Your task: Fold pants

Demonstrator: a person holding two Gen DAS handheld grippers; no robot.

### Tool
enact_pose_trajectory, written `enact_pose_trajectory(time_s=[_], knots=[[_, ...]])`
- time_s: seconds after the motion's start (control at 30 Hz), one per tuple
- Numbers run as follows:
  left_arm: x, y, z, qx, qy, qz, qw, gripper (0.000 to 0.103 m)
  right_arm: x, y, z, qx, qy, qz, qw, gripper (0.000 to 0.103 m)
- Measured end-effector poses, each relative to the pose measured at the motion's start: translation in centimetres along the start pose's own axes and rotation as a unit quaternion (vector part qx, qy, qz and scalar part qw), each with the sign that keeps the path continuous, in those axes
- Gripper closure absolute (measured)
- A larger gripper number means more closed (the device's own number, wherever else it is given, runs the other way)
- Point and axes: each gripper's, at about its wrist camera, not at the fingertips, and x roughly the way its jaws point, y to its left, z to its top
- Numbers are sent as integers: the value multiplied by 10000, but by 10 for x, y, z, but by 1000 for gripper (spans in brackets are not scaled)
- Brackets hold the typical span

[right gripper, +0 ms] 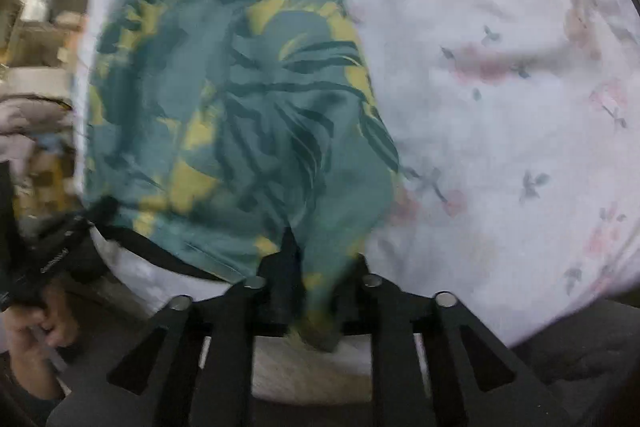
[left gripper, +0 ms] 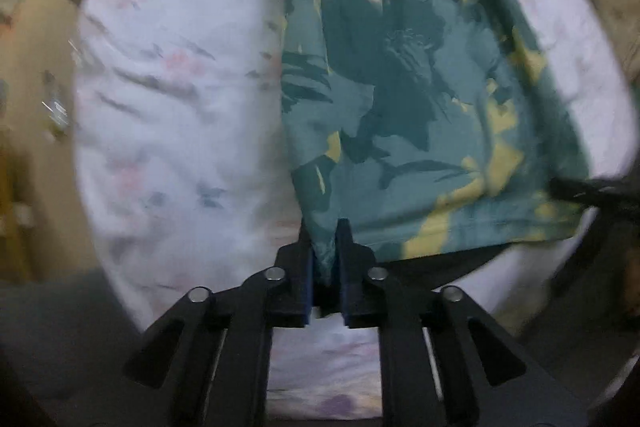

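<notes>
The pants (left gripper: pixel 400 99) are teal with dark leaves and yellow patches. They hang stretched above a white floral bed sheet (left gripper: pixel 168 99). My left gripper (left gripper: pixel 325 231) is shut on the near left corner of their hem. My right gripper (right gripper: pixel 320 251) is shut on the other near corner of the pants (right gripper: pixel 248 107), with cloth bunched between the fingers. The right gripper also shows at the right edge of the left wrist view (left gripper: pixel 592 191). The left gripper and the hand holding it show at the left edge of the right wrist view (right gripper: pixel 48 259).
The white floral sheet (right gripper: pixel 500 99) covers the bed under both grippers. Blurred room clutter and furniture lie beyond the bed's left edge (right gripper: pixel 36 47). A beige surface (left gripper: pixel 32 75) lies left of the bed in the left wrist view.
</notes>
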Motion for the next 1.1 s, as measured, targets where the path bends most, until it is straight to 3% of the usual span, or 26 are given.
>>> enact_pose_trajectory(time_s=[0.03, 0.1, 0.17, 0.23, 0.27, 0.3, 0.33, 0.4, 0.47, 0.5, 0.57, 0.6, 0.73, 0.83, 0.93, 1.0, 1.07, 1.1], knots=[[-7, 0, -2, 70, -159, 345, 9993, 69, -5, 3, 0, -109, 41, -223, 9997, 39], [-27, 8, -4, -150, -661, 608, 9958, 38, -27, 9, 0, -497, -189, -712, 9960, 33], [-46, 18, -4, -503, -1176, 669, 9895, 34, -50, 11, 0, -667, -622, -998, 9908, 33], [-55, 24, 1, -776, -1552, 640, 9828, 34, -78, 12, 2, -782, -1367, -745, 9847, 33], [-54, 24, 6, -793, -1561, 529, 9831, 34, -85, 12, 4, -803, -1582, -598, 9823, 34], [-50, 20, 11, -745, -1489, 370, 9854, 37, -88, 13, 7, -798, -1816, -503, 9788, 41], [-41, 13, 16, -612, -1390, 171, 9882, 43, -86, 15, 11, -834, -1965, -439, 9760, 60], [-27, -2, 28, -315, -1220, -84, 9920, 68, -68, 16, 19, -868, -1934, -206, 9771, 84], [-19, -17, 37, -47, -1075, -114, 9941, 78, -39, 25, 23, -792, -1593, -238, 9838, 87], [-6, -26, 38, 173, -911, 50, 9957, 83, -25, 28, 23, -773, -1405, -315, 9866, 87], [19, -31, 31, 410, -362, 266, 9981, 93, 5, 35, 17, -925, -803, -821, 9891, 90], [28, -29, 27, 388, -118, 217, 9989, 93, 23, 33, 12, -1010, -456, -1411, 9838, 90], [19, -28, 4, 455, -81, 246, 9986, 93, 20, 28, -4, -925, -92, -1377, 9861, 87], [4, -25, -4, 282, -311, 403, 9983, 86, 5, 26, -11, -855, -157, -1059, 9906, 86], [-22, -18, -2, -131, -837, 143, 9963, 70, -28, 28, -7, -894, -1122, -533, 9882, 84], [-42, -13, 3, -436, -1342, 98, 9899, 42, -46, 24, -4, -791, -1648, -240, 9829, 81], [-55, -9, 6, -615, -1715, 209, 9830, 28, -59, 22, 2, -688, -2010, -17, 9772, 62], [-62, -8, 7, -717, -1902, 253, 9788, 25, -64, 21, 5, -647, -2150, 15, 9745, 45]])
